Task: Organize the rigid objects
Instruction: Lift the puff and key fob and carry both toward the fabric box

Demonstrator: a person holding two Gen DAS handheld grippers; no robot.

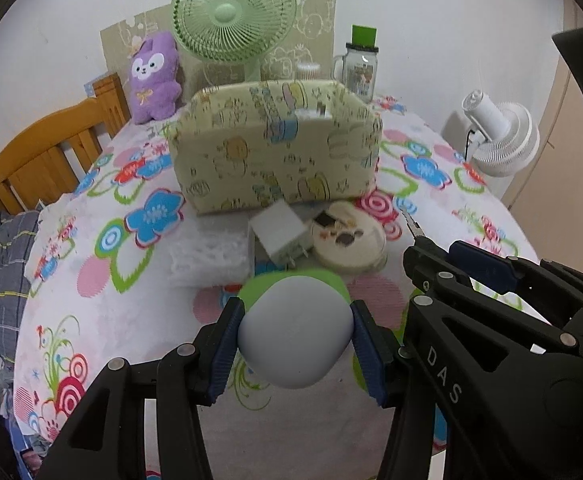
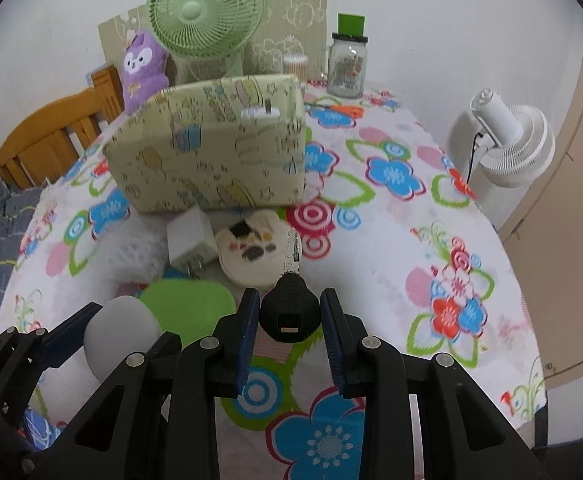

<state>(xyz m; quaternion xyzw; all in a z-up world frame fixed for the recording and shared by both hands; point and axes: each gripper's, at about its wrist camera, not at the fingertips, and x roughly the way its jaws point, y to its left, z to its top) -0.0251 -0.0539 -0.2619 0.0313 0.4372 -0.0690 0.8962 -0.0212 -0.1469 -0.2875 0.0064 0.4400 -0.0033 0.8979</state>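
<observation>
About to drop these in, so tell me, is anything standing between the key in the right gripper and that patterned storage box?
Yes. The white charger and round cream tin lie on the table between the key and the patterned box; lifting over them looks feasible.

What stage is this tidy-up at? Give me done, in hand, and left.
Done: at least one small white item already lies in the patterned box.
In hand: the left gripper is shut on a white egg-shaped object; the right gripper is shut on a black-headed key.
Left: the white charger and round cream tin are on the table in front of the box.
</observation>
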